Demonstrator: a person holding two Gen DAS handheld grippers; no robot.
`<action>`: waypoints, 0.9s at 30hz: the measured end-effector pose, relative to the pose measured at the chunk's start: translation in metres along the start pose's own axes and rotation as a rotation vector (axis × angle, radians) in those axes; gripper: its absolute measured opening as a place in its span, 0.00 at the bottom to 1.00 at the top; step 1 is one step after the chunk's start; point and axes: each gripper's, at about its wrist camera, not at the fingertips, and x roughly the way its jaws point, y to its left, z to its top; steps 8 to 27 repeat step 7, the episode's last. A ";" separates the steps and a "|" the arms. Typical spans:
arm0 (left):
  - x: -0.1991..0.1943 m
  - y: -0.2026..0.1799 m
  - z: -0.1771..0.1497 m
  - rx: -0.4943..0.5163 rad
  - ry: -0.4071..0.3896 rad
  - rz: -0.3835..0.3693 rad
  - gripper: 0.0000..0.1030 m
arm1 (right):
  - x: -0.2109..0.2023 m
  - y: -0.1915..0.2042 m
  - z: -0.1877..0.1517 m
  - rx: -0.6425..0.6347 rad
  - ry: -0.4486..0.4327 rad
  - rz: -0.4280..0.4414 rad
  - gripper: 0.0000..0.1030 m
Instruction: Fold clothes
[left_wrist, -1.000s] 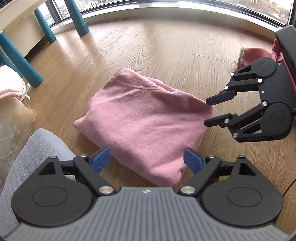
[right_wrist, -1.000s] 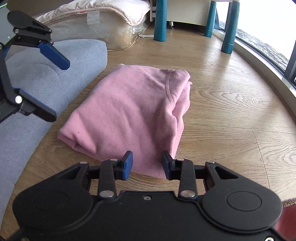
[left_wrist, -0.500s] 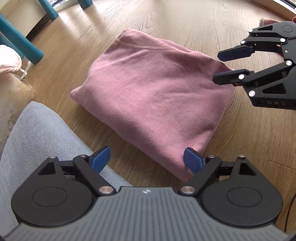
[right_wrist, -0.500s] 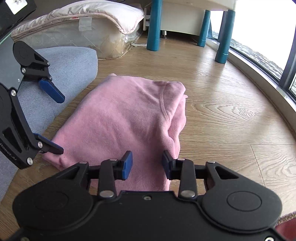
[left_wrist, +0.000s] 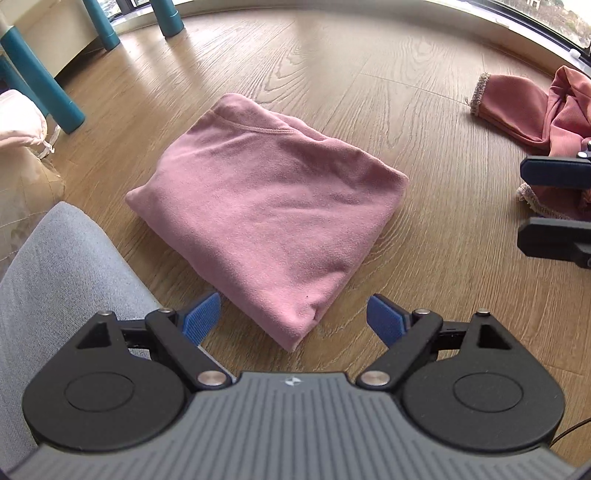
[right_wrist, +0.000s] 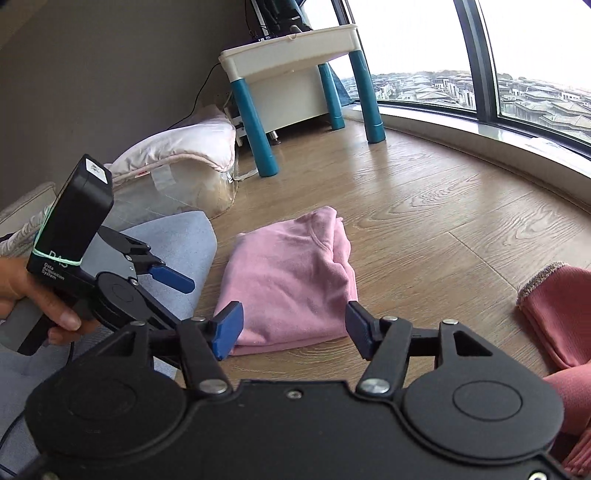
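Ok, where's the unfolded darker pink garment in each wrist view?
Left wrist: darker pink garment at the upper right edge, on the floor.
Right wrist: it lies at the lower right edge.
Shared landmark: the folded pink sweater, mid-floor in both views.

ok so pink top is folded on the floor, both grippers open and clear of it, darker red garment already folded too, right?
Not the last part. The red garment lies crumpled and unfolded on the floor, as the left wrist view shows. The pink top is folded, and the left gripper and right gripper are open and clear of it.
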 end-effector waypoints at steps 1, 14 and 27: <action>-0.002 0.000 0.001 -0.006 -0.004 -0.005 0.87 | -0.002 0.000 -0.002 0.008 0.004 -0.005 0.61; -0.018 -0.002 0.000 -0.009 -0.055 0.033 0.93 | -0.012 0.002 -0.014 0.047 0.033 -0.024 0.61; -0.018 -0.002 0.000 -0.009 -0.055 0.033 0.93 | -0.012 0.002 -0.014 0.047 0.033 -0.024 0.61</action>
